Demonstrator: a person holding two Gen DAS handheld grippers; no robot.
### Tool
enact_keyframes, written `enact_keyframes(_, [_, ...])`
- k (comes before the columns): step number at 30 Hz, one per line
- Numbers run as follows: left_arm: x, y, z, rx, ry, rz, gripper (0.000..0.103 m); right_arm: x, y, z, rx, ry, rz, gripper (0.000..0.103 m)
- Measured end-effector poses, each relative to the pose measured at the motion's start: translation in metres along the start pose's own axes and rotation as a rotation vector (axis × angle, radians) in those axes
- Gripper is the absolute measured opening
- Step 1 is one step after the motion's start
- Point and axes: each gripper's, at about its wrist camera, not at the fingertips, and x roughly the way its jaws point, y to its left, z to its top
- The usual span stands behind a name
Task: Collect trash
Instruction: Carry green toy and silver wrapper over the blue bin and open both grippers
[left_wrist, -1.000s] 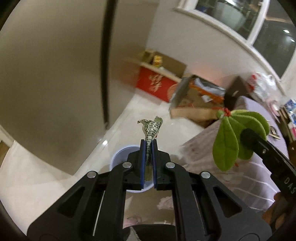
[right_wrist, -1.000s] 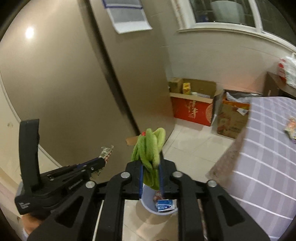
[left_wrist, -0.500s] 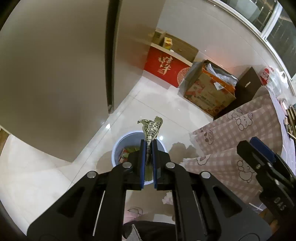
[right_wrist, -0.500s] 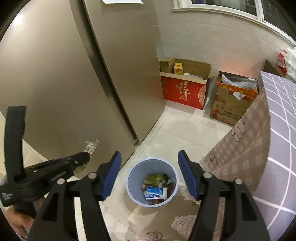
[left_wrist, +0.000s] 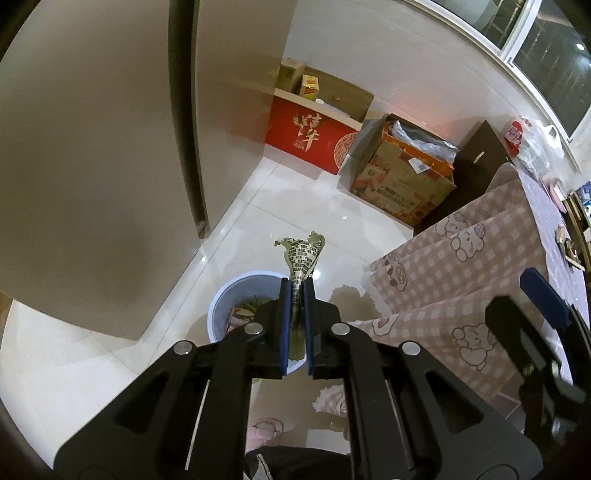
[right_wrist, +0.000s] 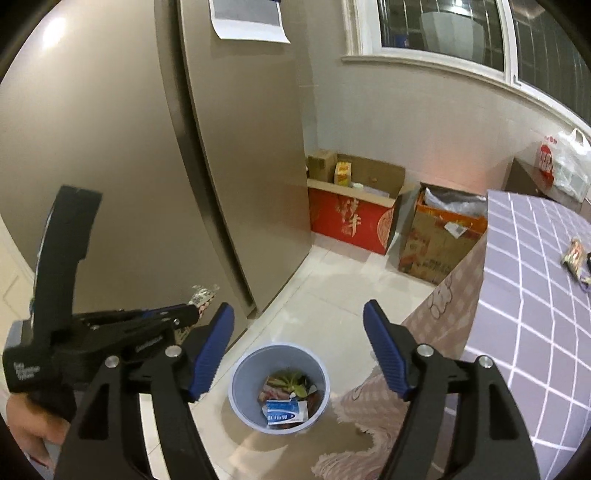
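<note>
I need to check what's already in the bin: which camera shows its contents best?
The right wrist view: the bin sits open between the spread jaws, its wrappers and a blue-and-white carton visible. In the left wrist view the left hand-held gripper and its held wrapper cover most of the bin.

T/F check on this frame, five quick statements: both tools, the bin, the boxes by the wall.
1. The left tool is shut on a printed wrapper. True.
2. The right tool is clamped on a green leafy item. False: its jaws have just been opening, with nothing between them.
3. The bin is empty. False: a blue-and-white carton and other scraps lie in it.
4. The red box stands on the floor by the wall under the window. True.
5. The bin sits on top of the table. False: it stands on the tiled floor beside the hanging tablecloth.
</note>
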Motion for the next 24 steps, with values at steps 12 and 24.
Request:
enact_keyframes(12, [-0.015, 0.006, 0.006, -0.059, -0.027, 0.043, 0.085, -0.014, -0.009, 0.003, 0.015, -0.025, -0.020, 0.072])
enact_keyframes(24, [-0.063, -0.041, 0.003, 0.026, -0.105, 0.028, 0.086, -0.060, -0.035, 0.008, 0.057, -0.066, -0.032, 0.072])
